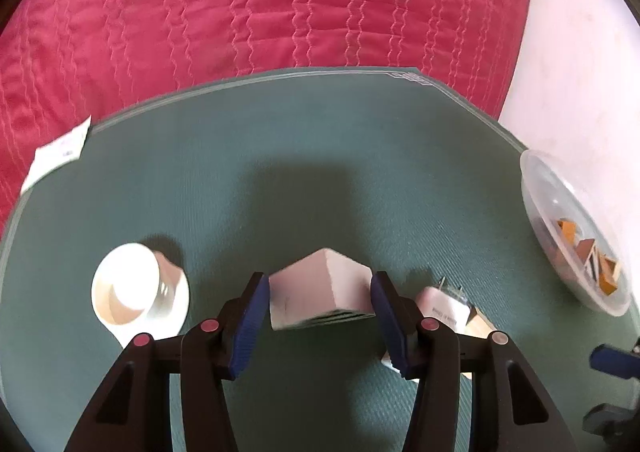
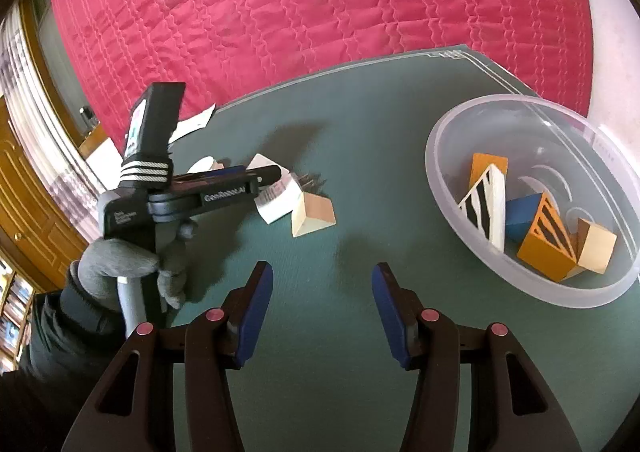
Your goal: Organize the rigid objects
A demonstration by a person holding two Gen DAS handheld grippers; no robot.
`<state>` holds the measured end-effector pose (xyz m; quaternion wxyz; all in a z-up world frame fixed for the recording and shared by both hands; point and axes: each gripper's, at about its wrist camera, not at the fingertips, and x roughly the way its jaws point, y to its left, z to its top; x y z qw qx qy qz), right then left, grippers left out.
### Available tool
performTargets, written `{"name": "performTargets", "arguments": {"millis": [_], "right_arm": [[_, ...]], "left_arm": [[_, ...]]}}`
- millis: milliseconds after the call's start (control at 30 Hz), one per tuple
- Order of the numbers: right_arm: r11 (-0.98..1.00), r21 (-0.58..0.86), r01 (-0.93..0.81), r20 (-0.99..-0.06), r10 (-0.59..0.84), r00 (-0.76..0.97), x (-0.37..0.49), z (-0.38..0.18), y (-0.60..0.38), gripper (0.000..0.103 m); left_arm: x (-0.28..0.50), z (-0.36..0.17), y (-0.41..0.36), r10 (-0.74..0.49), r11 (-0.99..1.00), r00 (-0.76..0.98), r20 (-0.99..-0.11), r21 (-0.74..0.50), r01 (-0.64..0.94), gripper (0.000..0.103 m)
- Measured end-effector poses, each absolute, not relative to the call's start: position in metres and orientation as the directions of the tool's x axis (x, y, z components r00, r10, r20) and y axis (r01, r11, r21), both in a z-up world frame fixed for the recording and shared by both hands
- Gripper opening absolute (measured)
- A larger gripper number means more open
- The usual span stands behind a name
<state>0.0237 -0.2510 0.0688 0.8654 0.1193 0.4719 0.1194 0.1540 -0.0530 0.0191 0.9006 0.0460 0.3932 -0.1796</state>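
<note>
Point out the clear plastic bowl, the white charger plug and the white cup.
clear plastic bowl (image 2: 452, 188): right wrist view, near wall.
white charger plug (image 1: 442, 306): left wrist view, white body.
white cup (image 1: 124, 284): left wrist view, inside.

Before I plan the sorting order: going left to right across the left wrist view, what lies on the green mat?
White paper slip → white round cup → pale pink block between the left gripper fingers → white plug adapter → clear plastic bowl of wooden blocks.
</note>
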Motion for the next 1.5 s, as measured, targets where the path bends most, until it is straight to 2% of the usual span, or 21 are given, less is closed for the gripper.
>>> {"name": "performTargets", "arguments": {"millis": [500,733,933,1100,1200,1367,1500], "right_arm": [[0.938,0.333,-0.096,-0.793,0.334,0.51,0.018,0.063,-0.247,0.053],[0.934,0.343,-0.103,-0.786,0.346,0.512,0.022,0.061,-0.247,0.053],[0.941,0.323,-0.101,-0.787,0.326,0.524,0.024,0.061,-0.249,0.053],[0.943,0.319,-0.093,-0.796,0.32,0.514,0.029,0.057,-0.249,0.053],[0.944,0.315,-0.098,-0.799,0.32,0.509,0.032,0.055,-0.247,0.053],[0.945,0.308,-0.11,-0.801,0.319,0.507,0.035,0.054,-0.242,0.053],[0.949,0.295,-0.115,-0.806,0.311,0.504,0.041,0.053,-0.239,0.053]], "left_arm": [[0.119,0.017,-0.026,-0.197,0.968,0.656,-0.729,-0.039,0.247,0.056],[0.127,0.022,-0.035,-0.218,0.975,0.649,-0.729,-0.128,0.183,0.056],[0.148,0.026,-0.039,-0.201,0.975,0.663,-0.722,-0.215,0.062,0.056],[0.154,0.022,-0.045,-0.154,0.983,0.67,-0.726,-0.179,0.032,0.056],[0.151,0.022,-0.044,-0.144,0.987,0.678,-0.721,-0.152,0.048,0.049],[0.143,0.022,-0.035,-0.183,0.98,0.671,-0.718,-0.184,0.07,0.037],[0.134,0.022,-0.029,-0.181,0.981,0.68,-0.711,-0.182,0.07,0.036]]}}
